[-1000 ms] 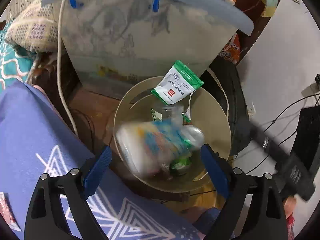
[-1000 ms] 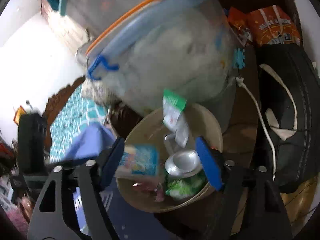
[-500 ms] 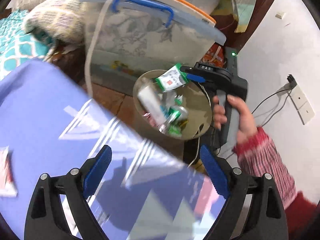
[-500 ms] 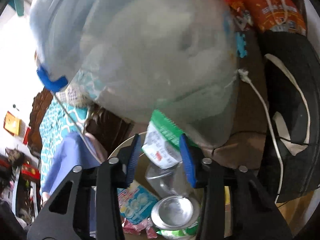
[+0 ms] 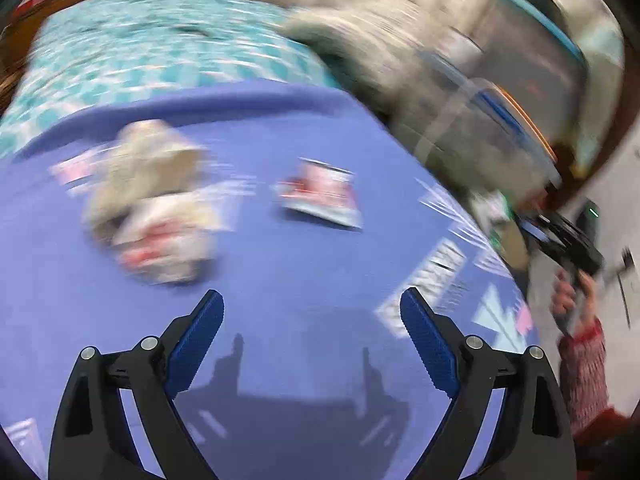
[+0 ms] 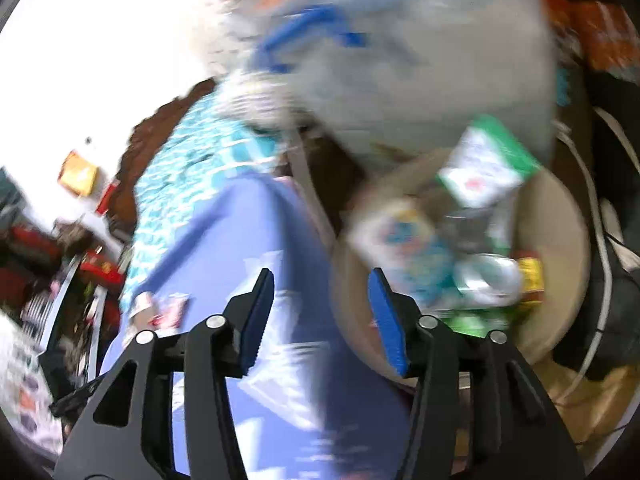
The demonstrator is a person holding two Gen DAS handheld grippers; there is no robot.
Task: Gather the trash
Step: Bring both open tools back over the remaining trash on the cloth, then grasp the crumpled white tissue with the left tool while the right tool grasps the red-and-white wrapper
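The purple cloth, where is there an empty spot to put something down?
The purple cloth is bare in front of the open left gripper, between the crumpled beige and red wrappers and the flat red and white packet. It gets crowded around those wrappers, and the round beige bin is packed with trash.

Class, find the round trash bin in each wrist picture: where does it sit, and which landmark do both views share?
Left wrist: only a blurred sliver of the trash bin shows, at the right edge past the purple cloth.
Right wrist: trash bin fills the right half, full of wrappers.
Shared landmark: the purple cloth.
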